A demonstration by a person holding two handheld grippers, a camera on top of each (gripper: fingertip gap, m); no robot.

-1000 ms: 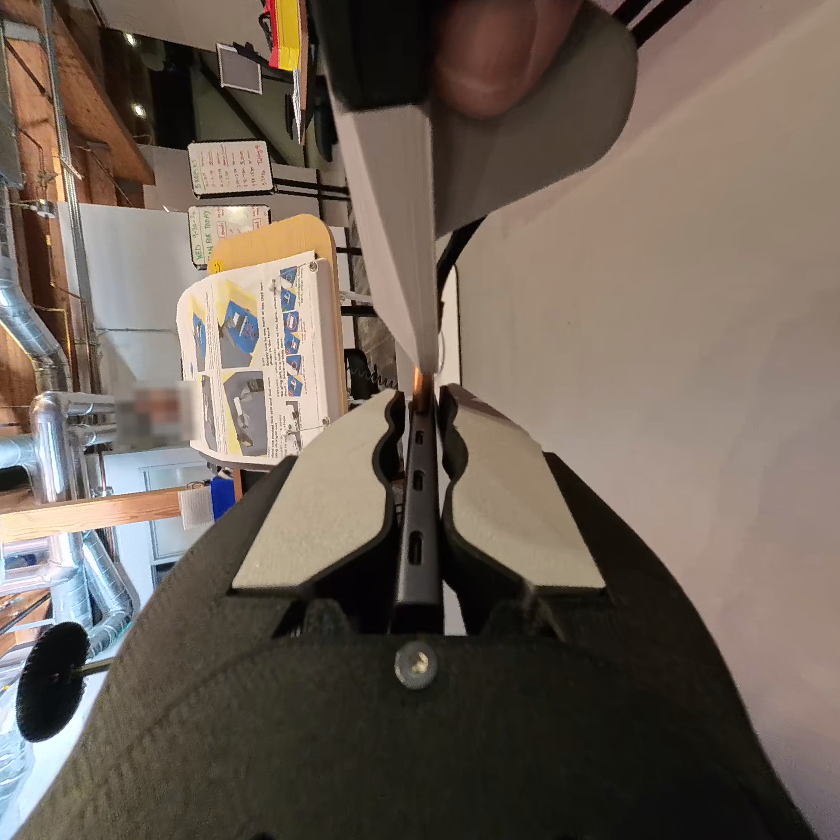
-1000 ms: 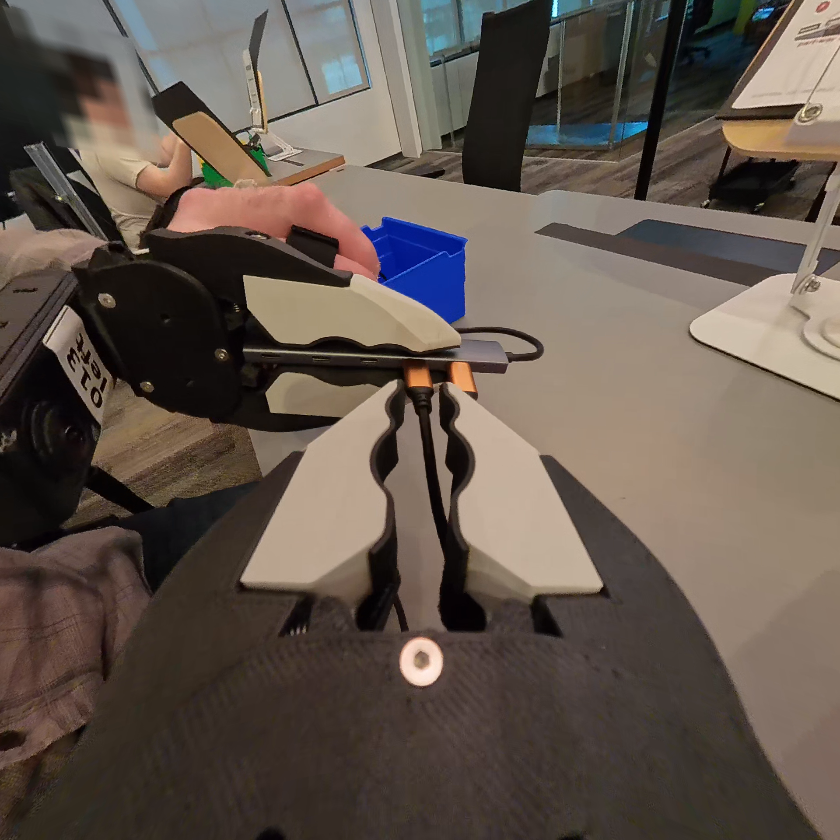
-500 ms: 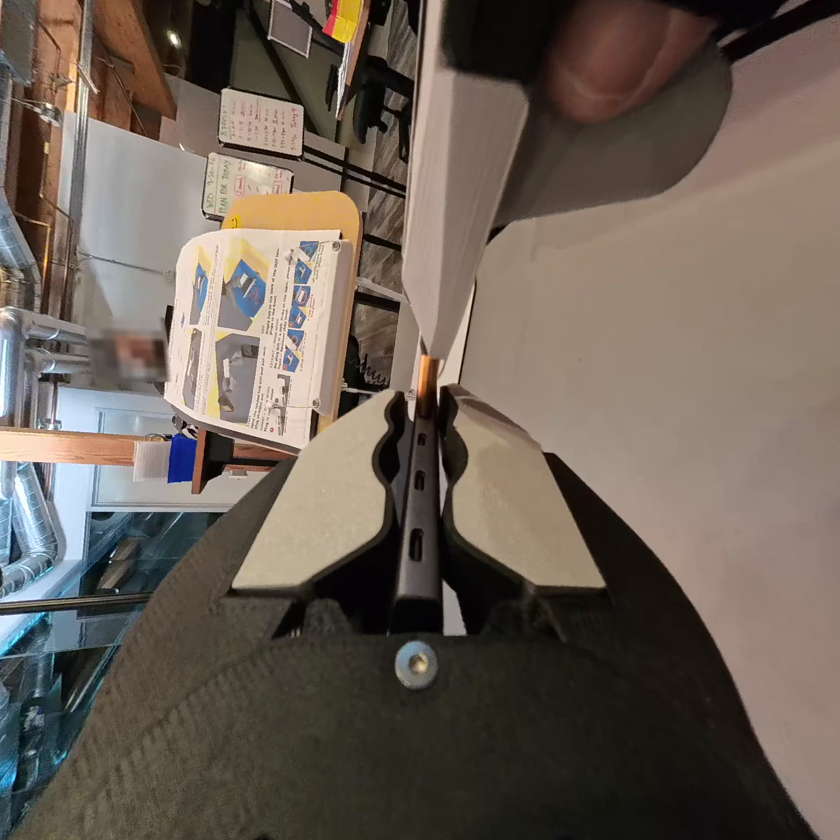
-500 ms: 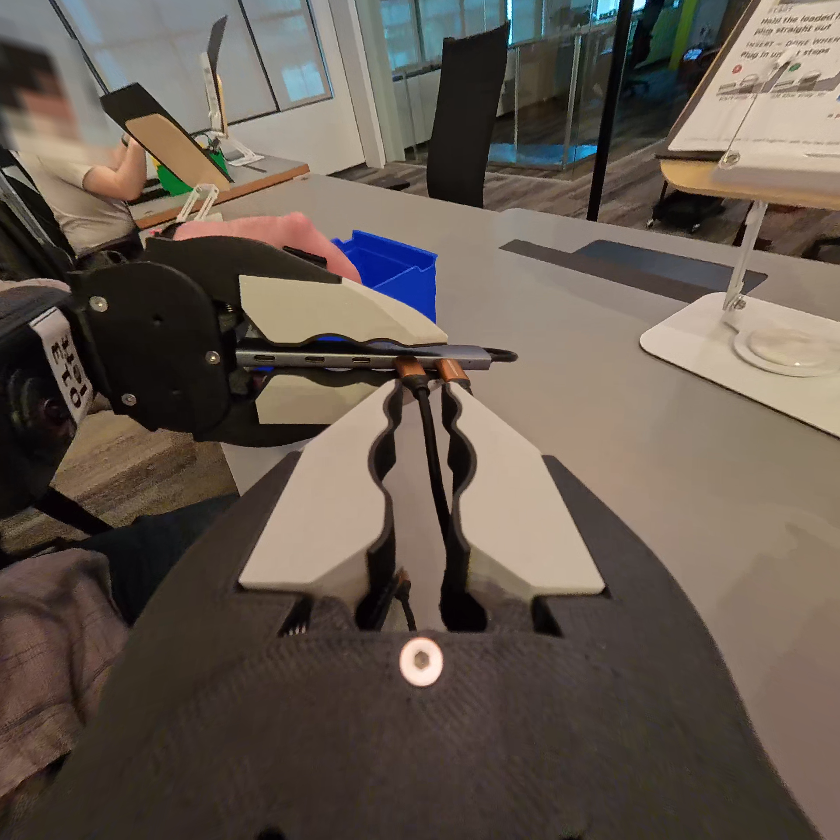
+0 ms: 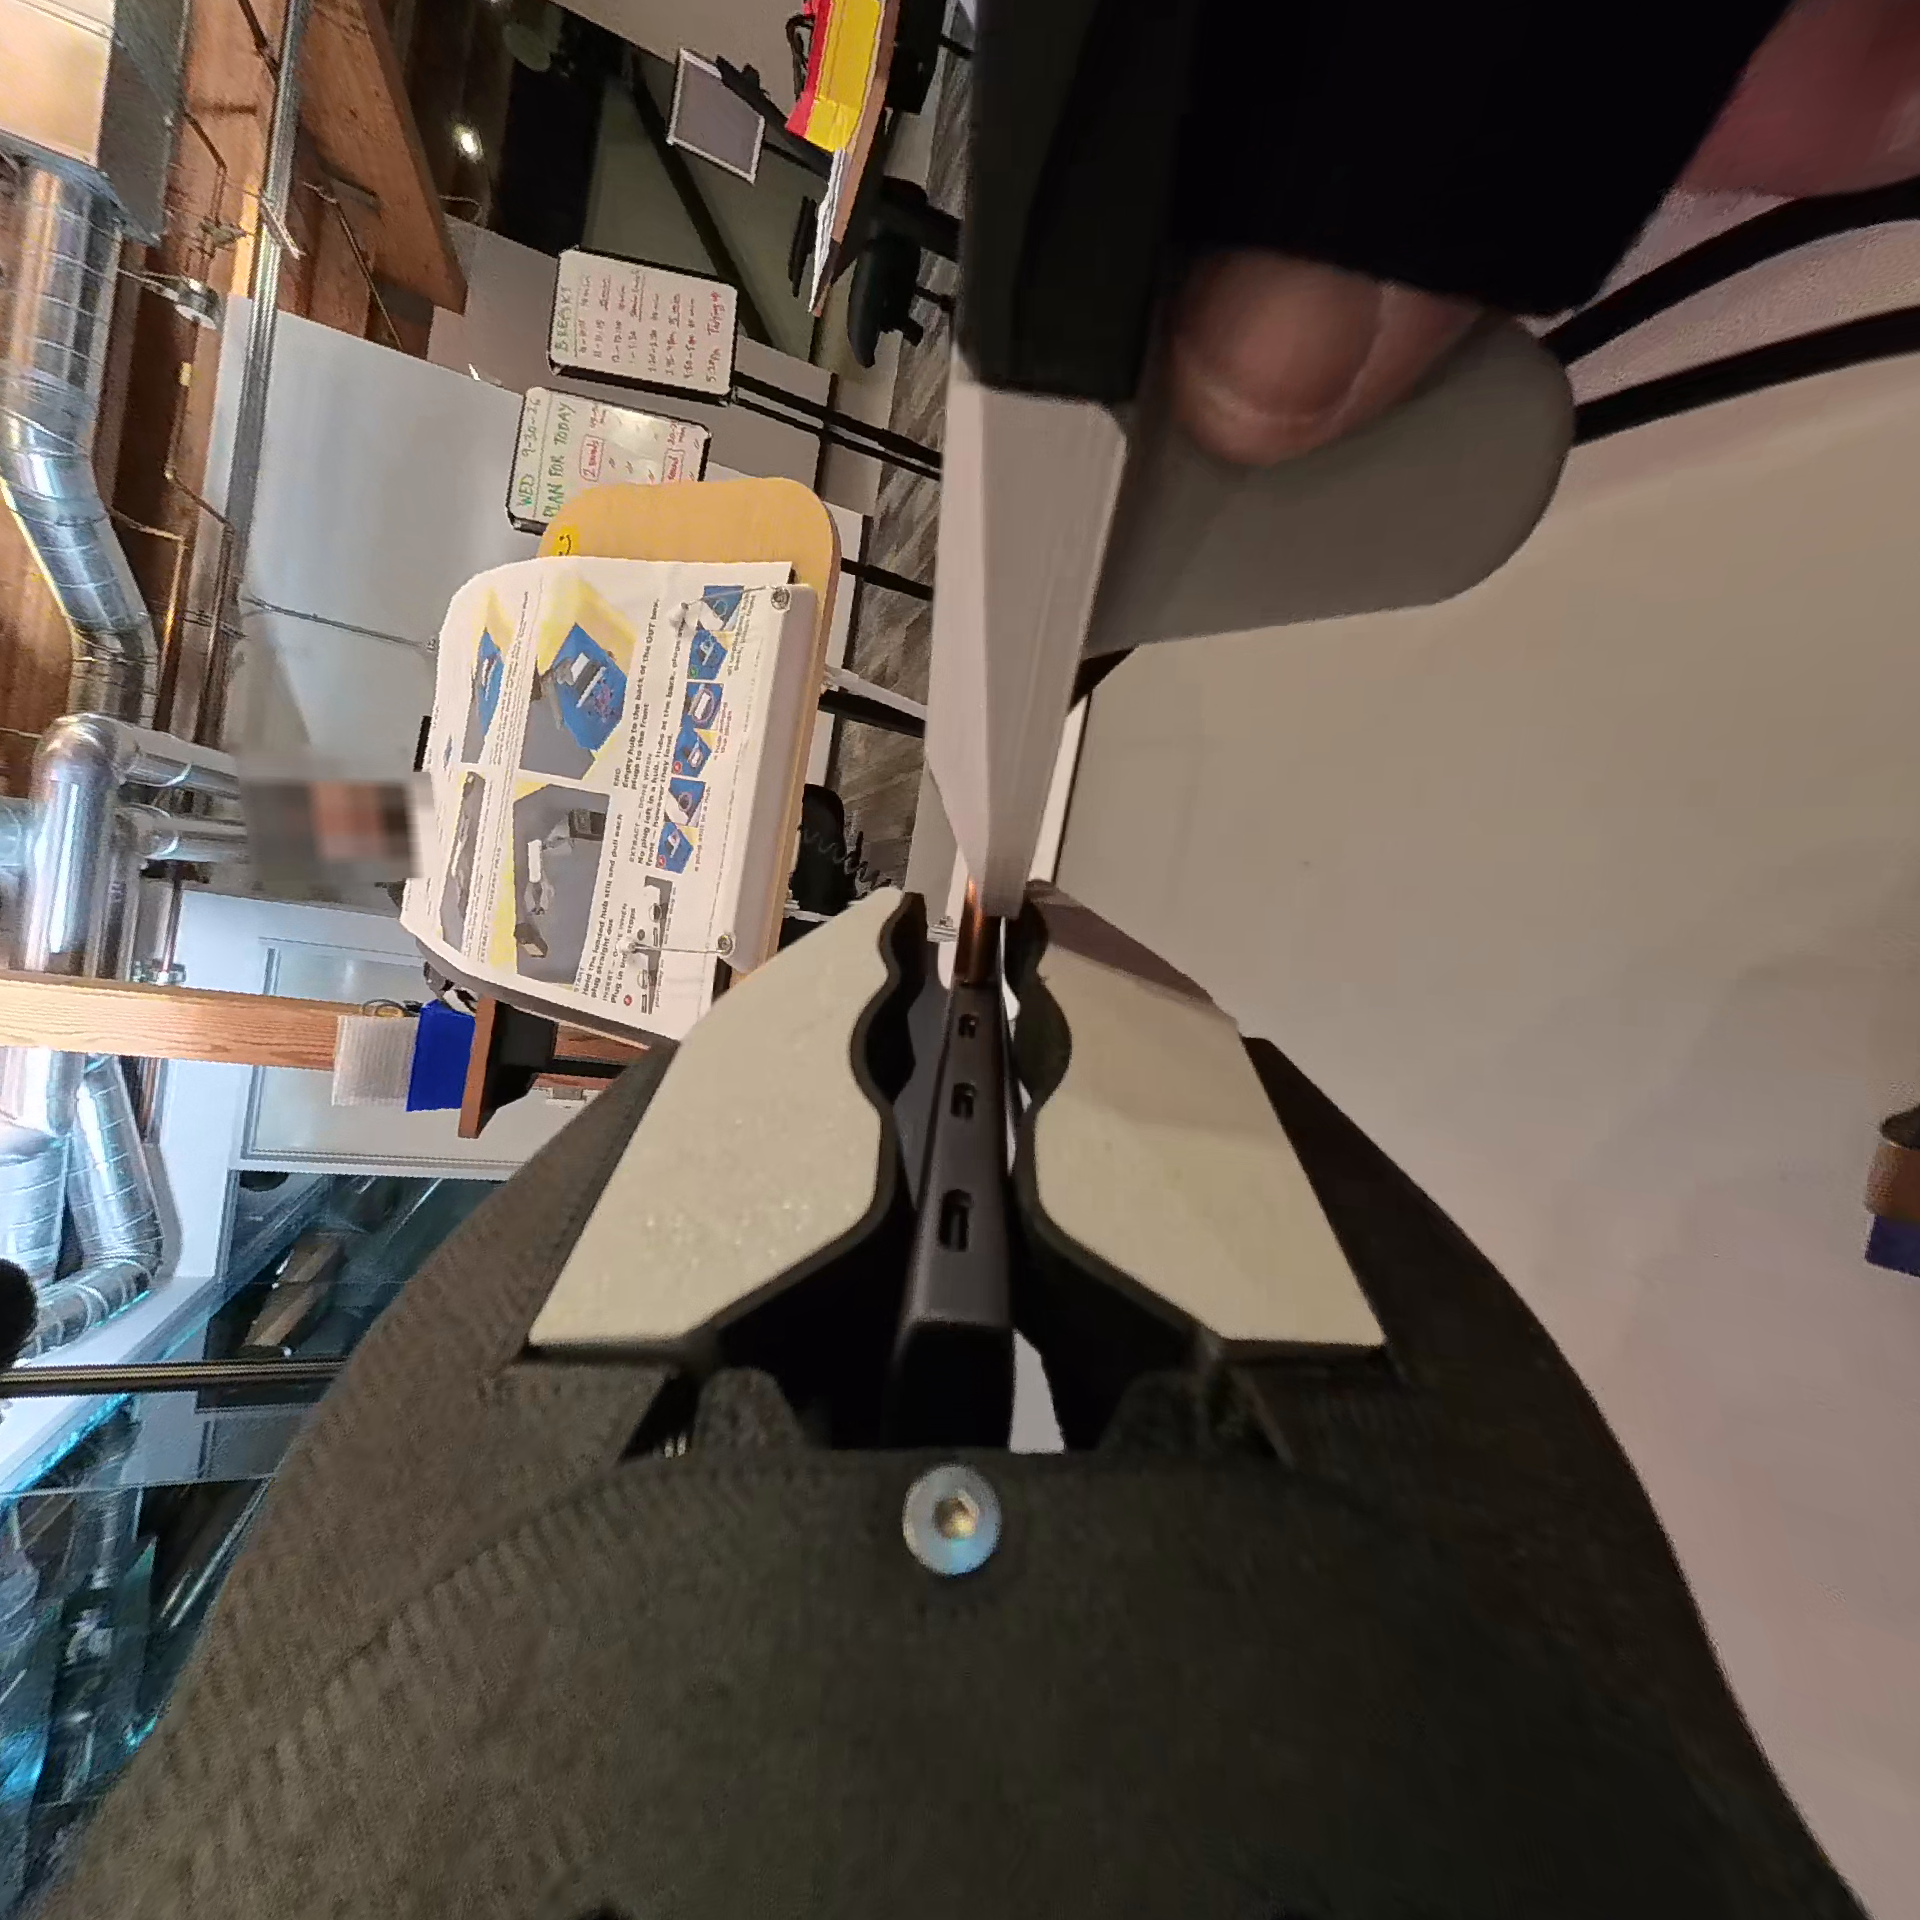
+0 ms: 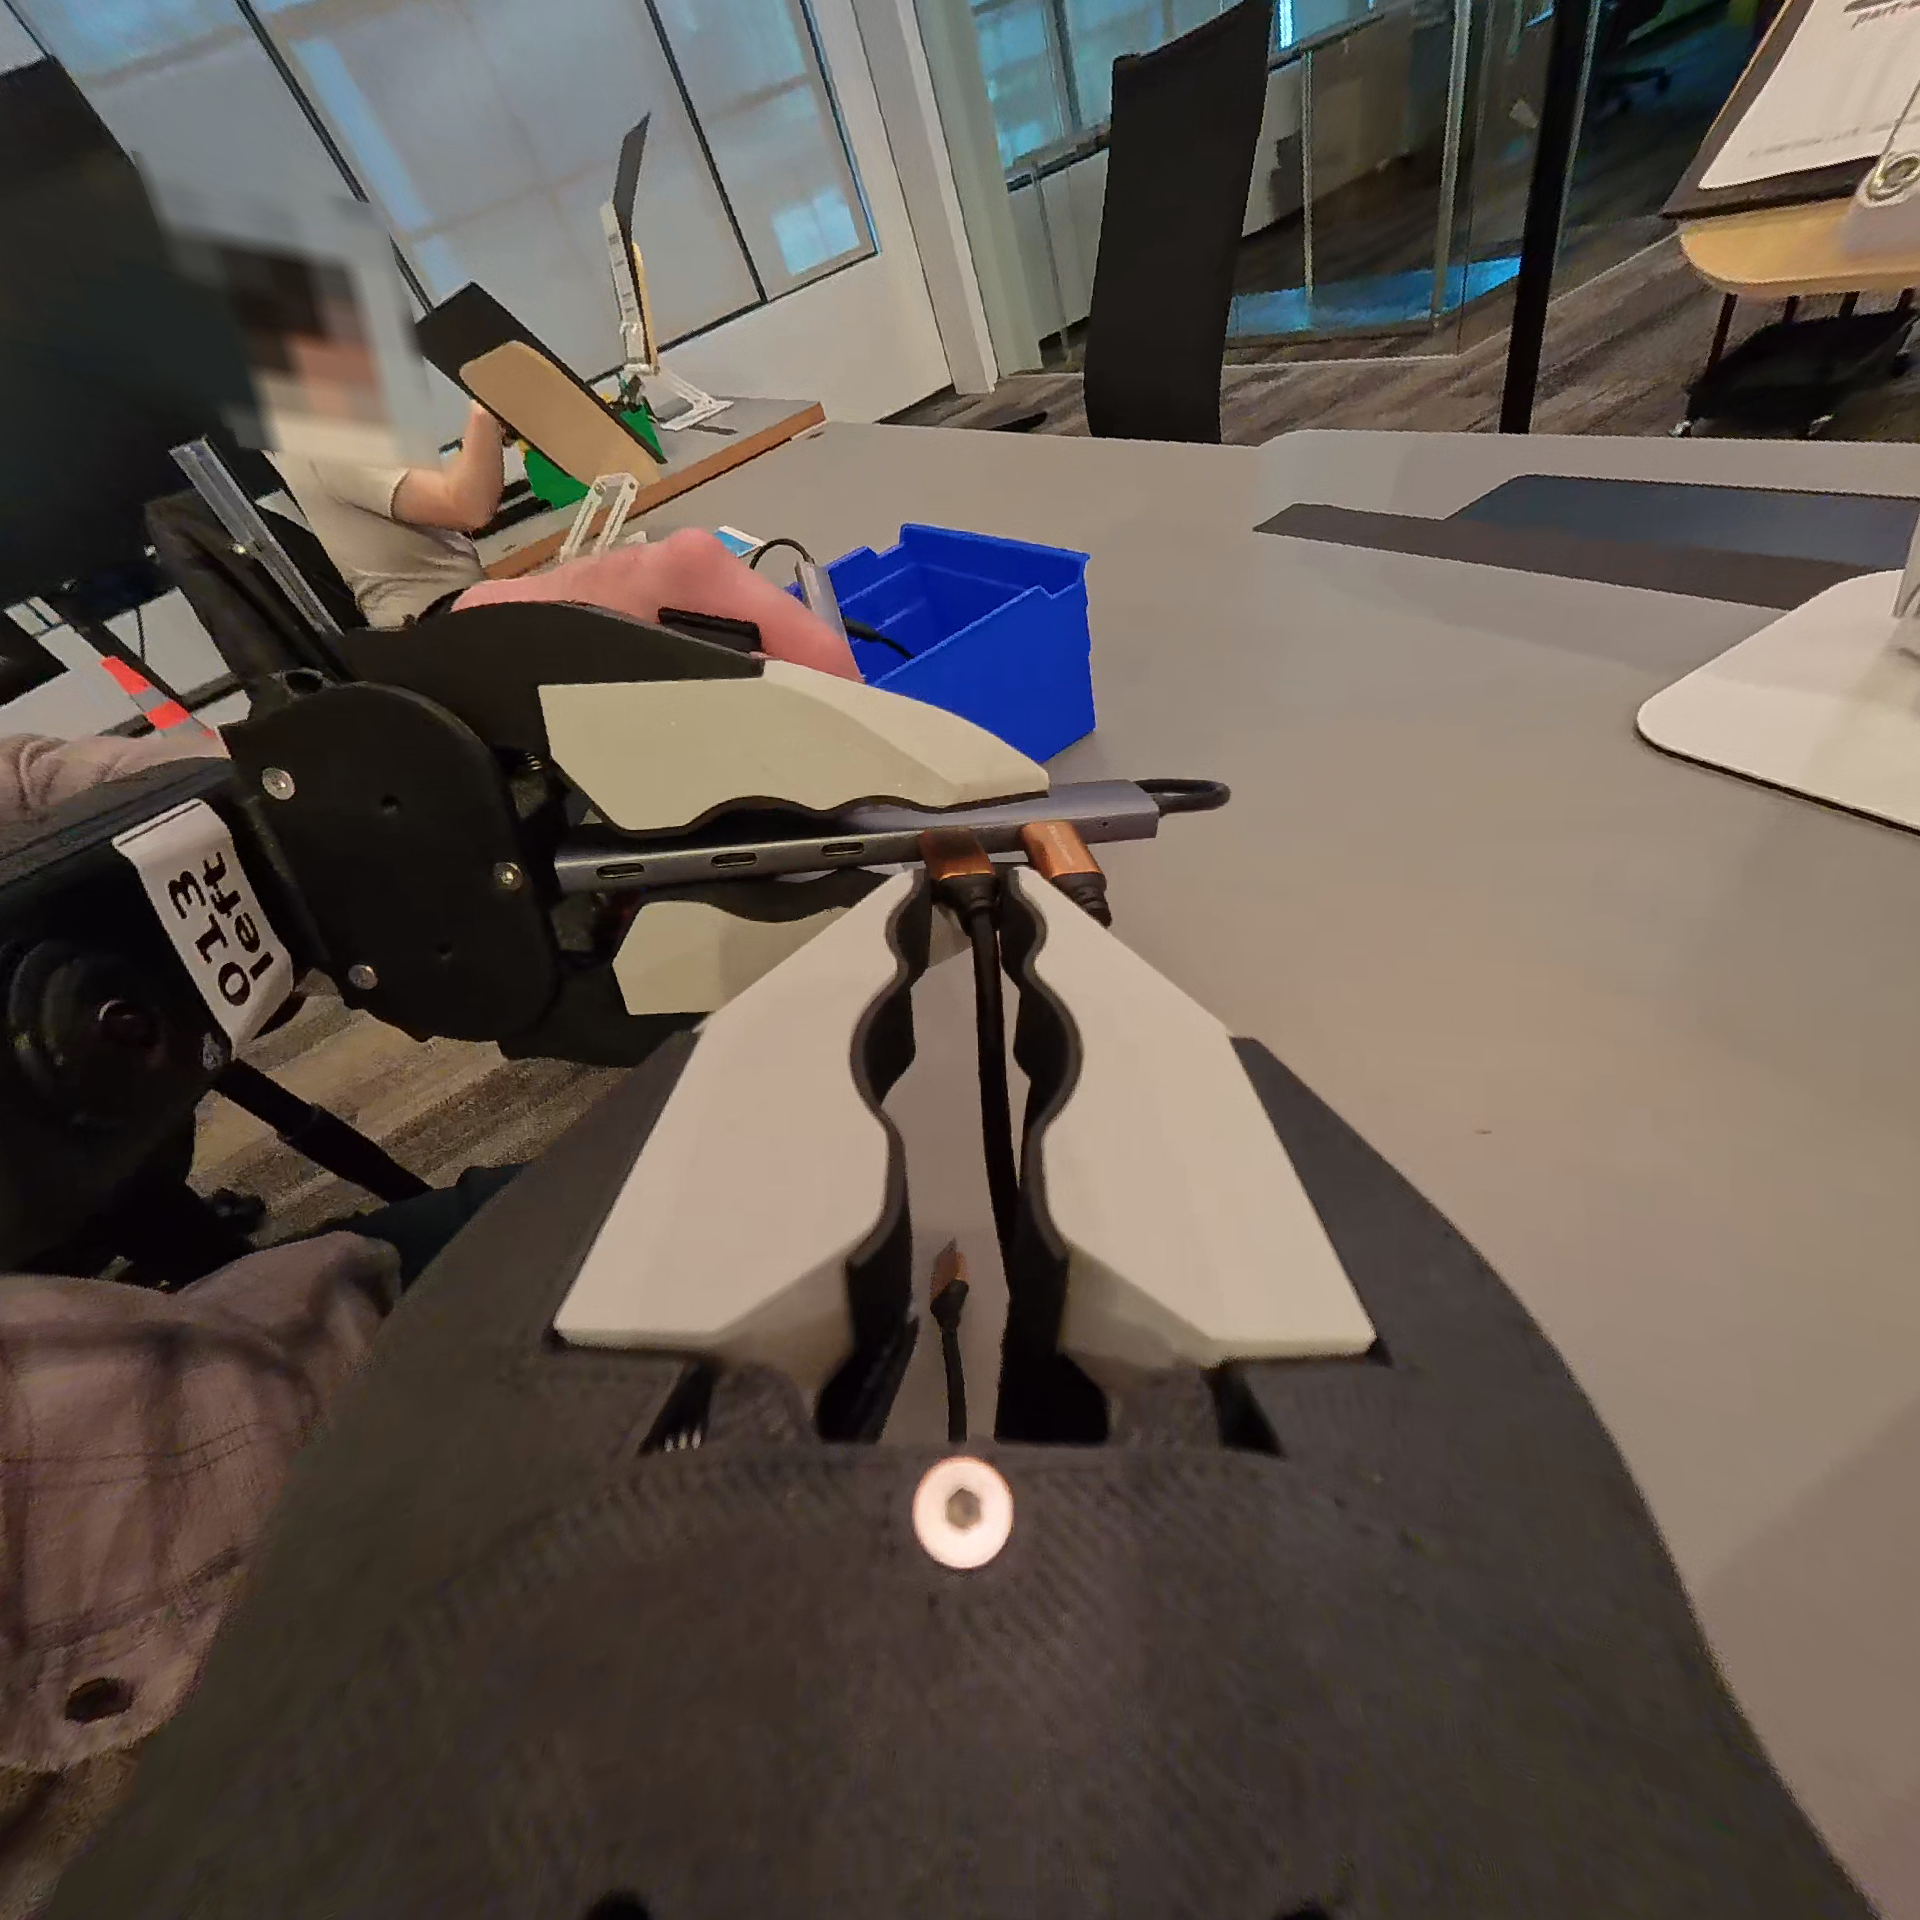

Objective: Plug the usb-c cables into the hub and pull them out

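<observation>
Above the grey table (image 6: pixel 1455 935), left gripper (image 5: pixel 961 925) clamped on the slim grey hub (image 6: pixel 790 847), held level, while right gripper (image 6: pixel 961 894) pinches the black cable (image 6: pixel 992 1060) behind its copper plug (image 6: pixel 954 860), seated beside a second copper plug (image 6: pixel 1062 854).

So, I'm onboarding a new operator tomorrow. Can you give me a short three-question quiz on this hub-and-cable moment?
1. True or false: the left gripper holds the hub clear of the table.
2. How many copper plugs sit in the hub's edge: A one, B two, C four?
3. Fill in: the right gripper fingers close around the ____ just behind the left-hand plug.

Key
1. True: the hub is clamped between the fingers, above the table.
2. B: the second plug sits to the right, nearer the hub's own lead; three ports to the left are empty.
3. Cable.
</observation>
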